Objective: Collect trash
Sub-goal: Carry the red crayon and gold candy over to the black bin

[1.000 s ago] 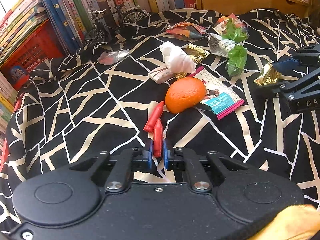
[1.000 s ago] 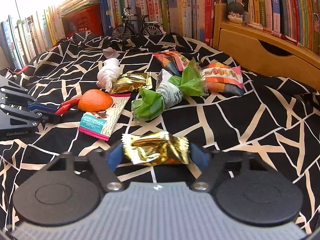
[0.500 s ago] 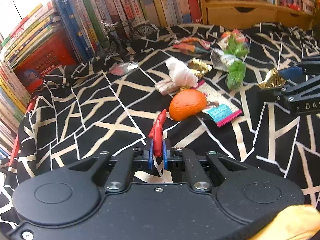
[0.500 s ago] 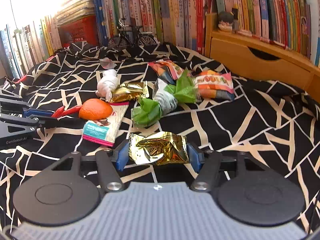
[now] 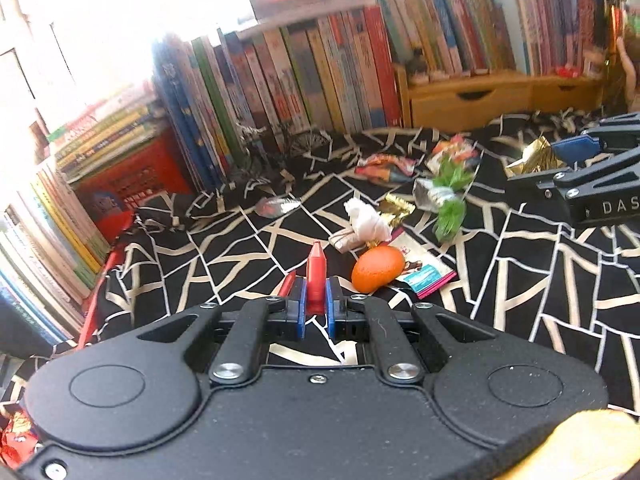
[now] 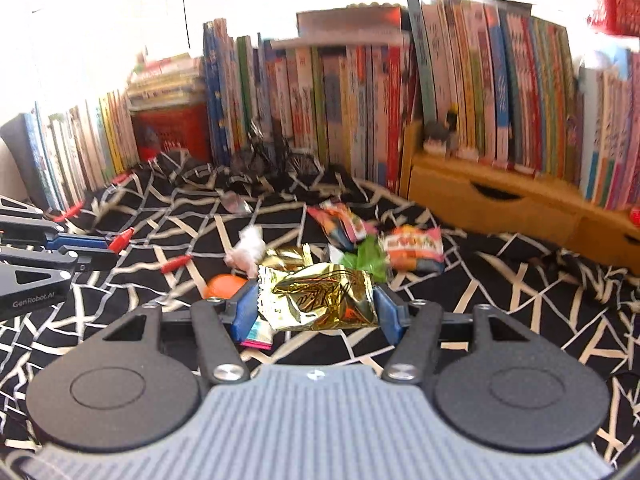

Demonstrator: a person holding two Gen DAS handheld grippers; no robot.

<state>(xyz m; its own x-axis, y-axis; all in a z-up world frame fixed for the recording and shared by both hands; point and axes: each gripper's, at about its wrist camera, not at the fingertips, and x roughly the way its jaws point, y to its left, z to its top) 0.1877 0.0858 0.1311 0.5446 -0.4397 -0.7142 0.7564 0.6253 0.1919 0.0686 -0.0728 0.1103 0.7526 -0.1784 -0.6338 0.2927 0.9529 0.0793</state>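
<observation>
Gold wrapper (image 6: 320, 298) sits clamped in right gripper (image 6: 316, 308); left gripper (image 5: 316, 300) pinches red crayon (image 5: 315, 276).

We see a surface covered by a black cloth (image 5: 248, 248) crossed with cream lines, rumpled toward the row of books (image 5: 304, 80) at its far edge. On the cloth lie an orange (image 5: 377, 269), a teal and pink packet (image 5: 425, 276) just beside it, a crumpled white tissue (image 5: 370, 220), a second gold wrapper (image 5: 396, 209), green-ended wrappers (image 5: 448, 200), a red crayon (image 6: 174, 265) and colourful snack packs (image 6: 414, 249).
</observation>
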